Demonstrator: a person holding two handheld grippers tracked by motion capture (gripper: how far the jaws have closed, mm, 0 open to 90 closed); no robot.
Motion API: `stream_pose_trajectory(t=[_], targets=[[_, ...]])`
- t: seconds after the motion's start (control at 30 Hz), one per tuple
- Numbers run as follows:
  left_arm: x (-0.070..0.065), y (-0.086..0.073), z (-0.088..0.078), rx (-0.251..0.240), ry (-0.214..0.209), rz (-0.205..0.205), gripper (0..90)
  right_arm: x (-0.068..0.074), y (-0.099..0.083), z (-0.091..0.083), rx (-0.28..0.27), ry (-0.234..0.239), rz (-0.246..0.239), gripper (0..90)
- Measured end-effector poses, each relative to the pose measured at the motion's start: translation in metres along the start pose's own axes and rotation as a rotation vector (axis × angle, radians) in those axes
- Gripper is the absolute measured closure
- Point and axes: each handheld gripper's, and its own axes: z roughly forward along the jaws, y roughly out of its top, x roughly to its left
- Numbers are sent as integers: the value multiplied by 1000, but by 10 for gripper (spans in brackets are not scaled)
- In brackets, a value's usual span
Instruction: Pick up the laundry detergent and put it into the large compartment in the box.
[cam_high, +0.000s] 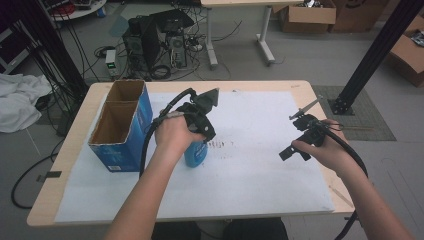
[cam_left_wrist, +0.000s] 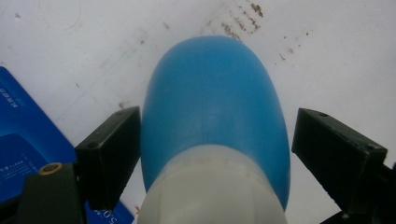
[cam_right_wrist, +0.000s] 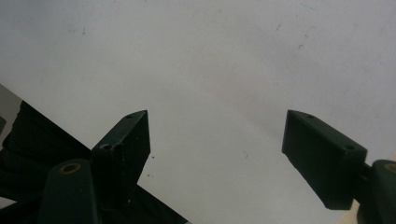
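Bottle (cam_left_wrist: 212, 116), blue with a white neck, is standing on the white sheet (cam_high: 260, 170) just left of centre in the high view, its lower body showing below the left hand (cam_high: 172, 135). Largest in that view, the table (cam_high: 65, 145) is carrying the sheet across most of its top. At the left of the frame the blue box (cam_high: 122, 125) is sitting on the sheet with two open compartments facing up, just beside the bottle. A patch of brown specks (cam_high: 220, 145) is lying on the sheet right of the bottle.

Left gripper (cam_high: 200, 127) is hanging over the bottle. In the left gripper view the bottle is rising up the middle of the frame between the two black jaws; the left jaw is lying against or just beside the bottle's side, while a strip of sheet is showing between the right jaw and the bottle, so the claw is standing wide and not clamping.

Right gripper (cam_right_wrist: 217, 154) is hovering at the right of the high view, well apart from the bottle, held by the right hand (cam_high: 325, 147). Its jaws are standing wide apart with nothing but bare sheet between them.
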Motion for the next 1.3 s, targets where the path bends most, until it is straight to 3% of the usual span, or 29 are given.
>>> stream_pose_trajectory(t=[0.93,1.3], targets=[[-1,1,2,19,5,2,254,1,0,-1,-1,0,3,237],[-1,2,2,25,20,-16,295,1,0,0,-1,1,-3,237]])
